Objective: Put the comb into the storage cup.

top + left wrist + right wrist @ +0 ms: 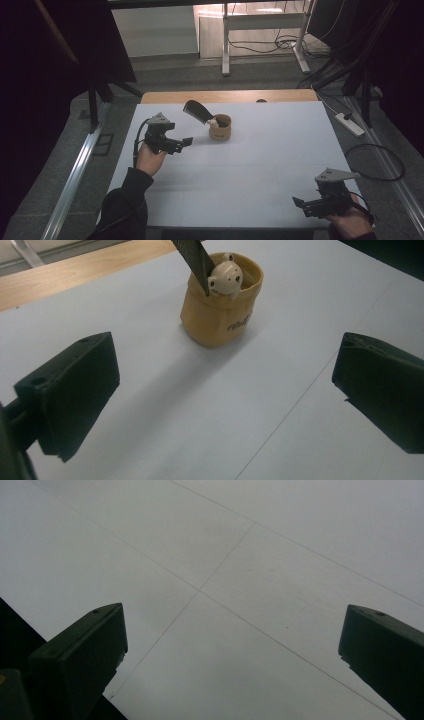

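Standing in one pouch [218, 315]: one comb [195, 257], one bear [226, 279].

A white table [250, 170] stood on a grey floor [165, 80], a strip of bare wood [230, 96] along its far edge. Beyond it stood a white-legged desk frame [226, 45] with black cables [280, 45] beneath, and a white power strip [350, 124] lay to the right.

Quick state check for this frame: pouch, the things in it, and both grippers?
Tan pouch: upright on the white table, mouth open.
Black comb: standing in the pouch, leaning out over its rim.
Small bear figure: in the pouch, head above the rim.
Left gripper: open, empty, aimed at the pouch.
Right gripper: open, empty.
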Motion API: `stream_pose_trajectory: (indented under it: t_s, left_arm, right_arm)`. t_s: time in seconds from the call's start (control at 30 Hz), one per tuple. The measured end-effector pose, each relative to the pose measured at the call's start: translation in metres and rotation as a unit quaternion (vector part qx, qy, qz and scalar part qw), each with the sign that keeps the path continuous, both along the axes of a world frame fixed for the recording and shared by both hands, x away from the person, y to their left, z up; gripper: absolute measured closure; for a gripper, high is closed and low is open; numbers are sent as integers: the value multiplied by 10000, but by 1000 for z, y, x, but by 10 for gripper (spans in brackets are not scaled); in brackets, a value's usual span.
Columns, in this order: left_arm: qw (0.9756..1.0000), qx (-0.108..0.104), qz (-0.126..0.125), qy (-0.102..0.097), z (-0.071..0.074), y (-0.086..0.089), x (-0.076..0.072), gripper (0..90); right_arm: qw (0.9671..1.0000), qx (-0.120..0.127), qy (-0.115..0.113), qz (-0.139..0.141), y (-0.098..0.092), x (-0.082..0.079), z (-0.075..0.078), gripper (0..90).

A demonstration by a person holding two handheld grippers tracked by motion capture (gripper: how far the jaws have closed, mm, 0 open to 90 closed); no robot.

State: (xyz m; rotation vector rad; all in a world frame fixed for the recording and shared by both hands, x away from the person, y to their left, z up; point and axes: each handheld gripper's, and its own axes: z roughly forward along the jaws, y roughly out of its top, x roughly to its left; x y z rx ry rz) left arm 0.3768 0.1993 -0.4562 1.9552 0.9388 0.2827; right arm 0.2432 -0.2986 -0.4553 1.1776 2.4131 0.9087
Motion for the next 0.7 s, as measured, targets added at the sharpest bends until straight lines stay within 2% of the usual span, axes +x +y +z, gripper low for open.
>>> stream_pose_trajectory:
  t_s: [0.7]
  left_arm:
    - [9999,-5,2,100,-3,8,-28,0]
  right_arm:
    - [10000,18,-21,17,0,-1,0,0]
